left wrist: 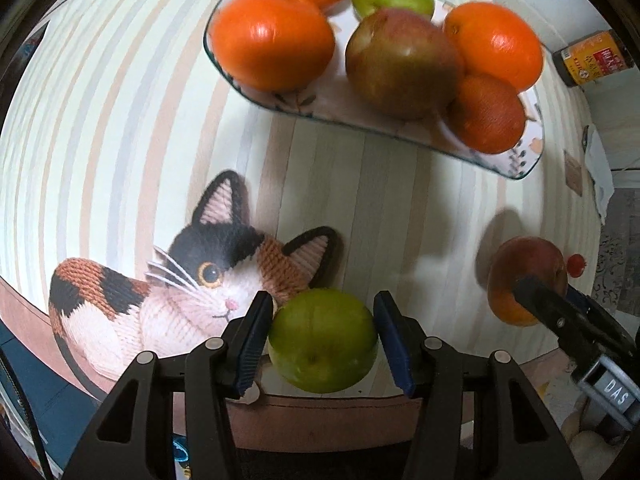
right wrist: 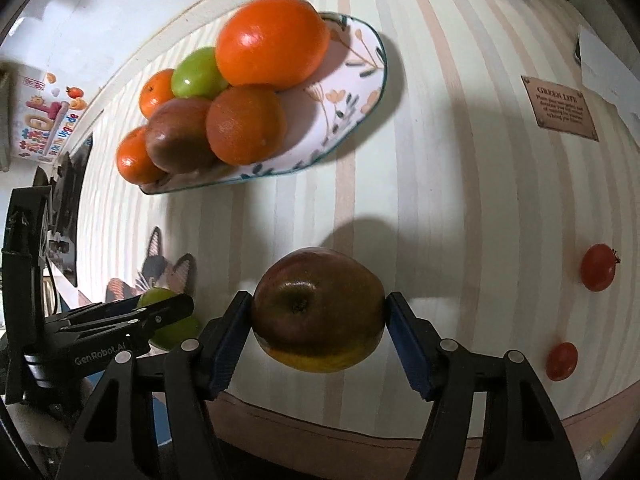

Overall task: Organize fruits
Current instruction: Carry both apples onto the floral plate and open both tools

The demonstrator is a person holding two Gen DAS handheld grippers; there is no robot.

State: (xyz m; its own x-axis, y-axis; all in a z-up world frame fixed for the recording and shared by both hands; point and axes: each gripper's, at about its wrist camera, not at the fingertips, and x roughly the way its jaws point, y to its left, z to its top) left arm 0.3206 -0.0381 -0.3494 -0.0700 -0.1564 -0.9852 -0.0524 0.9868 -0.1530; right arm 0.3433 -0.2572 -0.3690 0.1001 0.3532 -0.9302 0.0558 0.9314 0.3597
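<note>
Over the striped tabletop (left wrist: pixel 360 184), left gripper (left wrist: pixel 322 332) clamps the round green apple (left wrist: pixel 322 340), right gripper (right wrist: pixel 318 316) the red-brown apple (right wrist: pixel 318 314); I'd lower each into a free gap on the floral oval dish (right wrist: pixel 352 96).

Below me spreads a striped tablecloth (right wrist: pixel 460 208) with a knitted-cat print (left wrist: pixel 168 292) at lower left. A white wall (right wrist: pixel 120 12) fills the upper left.

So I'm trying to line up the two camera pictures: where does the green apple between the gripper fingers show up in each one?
Left wrist view: the green apple sits bottom centre, between the left gripper fingers.
Right wrist view: the same apple is at the lower left, partly hidden behind the left gripper.
Shared landmark: the fruit plate on the striped tablecloth.
</note>
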